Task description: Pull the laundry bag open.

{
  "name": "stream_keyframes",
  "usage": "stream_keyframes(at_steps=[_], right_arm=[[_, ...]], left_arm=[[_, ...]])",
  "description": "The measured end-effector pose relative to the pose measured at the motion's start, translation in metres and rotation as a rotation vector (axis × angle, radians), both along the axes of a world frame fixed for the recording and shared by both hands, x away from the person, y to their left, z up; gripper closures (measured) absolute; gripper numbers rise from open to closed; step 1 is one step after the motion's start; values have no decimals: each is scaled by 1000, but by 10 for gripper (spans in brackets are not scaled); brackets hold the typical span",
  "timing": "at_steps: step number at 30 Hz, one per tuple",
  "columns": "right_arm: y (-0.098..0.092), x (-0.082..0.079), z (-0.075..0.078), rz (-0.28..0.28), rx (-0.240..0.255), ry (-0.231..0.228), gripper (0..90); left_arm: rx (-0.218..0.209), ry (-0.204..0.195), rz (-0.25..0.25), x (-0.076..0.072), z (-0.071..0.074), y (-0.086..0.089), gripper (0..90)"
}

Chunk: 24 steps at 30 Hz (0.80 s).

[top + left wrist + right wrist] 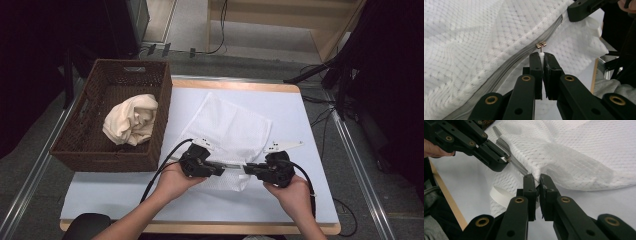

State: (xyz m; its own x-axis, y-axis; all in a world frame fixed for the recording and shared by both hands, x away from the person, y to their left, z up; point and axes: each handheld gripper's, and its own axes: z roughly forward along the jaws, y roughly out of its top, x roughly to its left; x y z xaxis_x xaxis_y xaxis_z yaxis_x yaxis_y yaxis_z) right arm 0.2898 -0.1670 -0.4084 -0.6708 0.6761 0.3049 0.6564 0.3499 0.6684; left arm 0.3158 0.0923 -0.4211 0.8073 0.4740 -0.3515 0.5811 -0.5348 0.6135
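Observation:
A white mesh laundry bag (230, 127) lies on the table, its grey zipper (506, 63) running along the near edge. My left gripper (542, 56) is shut on the white pull tab just below the metal zipper slider (541, 45). My right gripper (537, 180) is shut on the bag's mesh edge beside the zipper's end. In the high view the left gripper (221, 170) and right gripper (246, 169) point at each other, tips a short way apart over the bag's near edge. The left gripper (505, 160) also appears in the right gripper view.
A brown wicker basket (95, 150) stands at the table's left and holds a crumpled cream cloth (132, 120). A white strap loop (501, 196) hangs from the bag near the zipper. The pale table top (295, 100) has a wooden edge all round.

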Motion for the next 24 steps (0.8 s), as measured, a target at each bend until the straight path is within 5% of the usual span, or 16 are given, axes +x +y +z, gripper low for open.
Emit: stream_keyframes(at_steps=[10, 24], right_arm=[[-29, 10, -1, -90, 1, 14, 858], [-29, 11, -4, -93, -18, 10, 856]], left_arm=[[-4, 3, 37, 6, 1, 9, 869], [3, -6, 28, 4, 2, 9, 868]])
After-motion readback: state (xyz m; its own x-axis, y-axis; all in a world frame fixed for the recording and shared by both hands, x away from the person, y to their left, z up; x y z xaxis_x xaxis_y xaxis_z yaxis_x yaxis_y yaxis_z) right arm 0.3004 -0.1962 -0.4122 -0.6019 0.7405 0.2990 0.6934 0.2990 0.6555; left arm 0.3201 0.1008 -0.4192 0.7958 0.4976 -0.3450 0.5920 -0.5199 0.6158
